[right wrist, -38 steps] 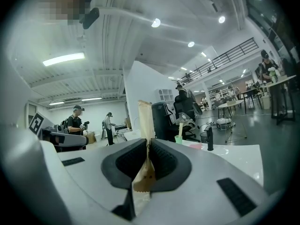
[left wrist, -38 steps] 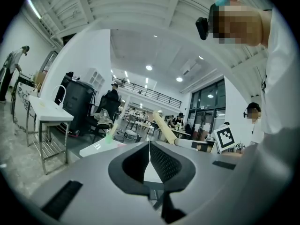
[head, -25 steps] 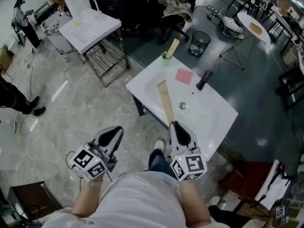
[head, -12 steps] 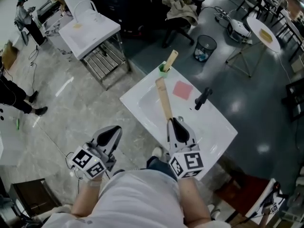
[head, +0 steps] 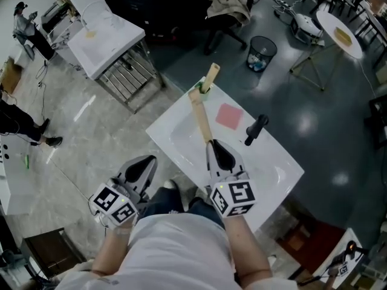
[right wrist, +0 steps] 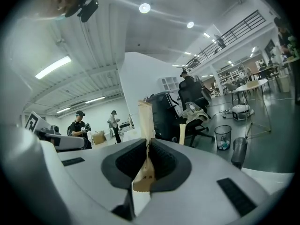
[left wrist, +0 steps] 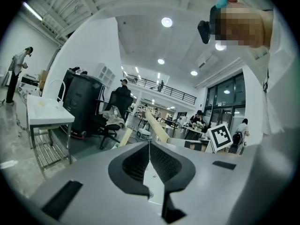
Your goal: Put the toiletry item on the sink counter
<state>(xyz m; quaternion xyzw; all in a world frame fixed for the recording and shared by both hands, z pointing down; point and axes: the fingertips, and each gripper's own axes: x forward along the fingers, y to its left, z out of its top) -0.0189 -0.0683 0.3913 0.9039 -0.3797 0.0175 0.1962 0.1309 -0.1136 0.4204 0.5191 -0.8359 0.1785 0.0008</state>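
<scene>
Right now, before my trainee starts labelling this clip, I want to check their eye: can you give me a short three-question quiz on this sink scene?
1. True or false: the left gripper is shut and empty.
2. Which lies closest to the black faucet on the sink counter? A) green cup B) pink square C) waste bin
3. What is the right gripper shut on?

Key: 1 true. 2 B. 3 the long tan packet, held out over the sink counter.
</scene>
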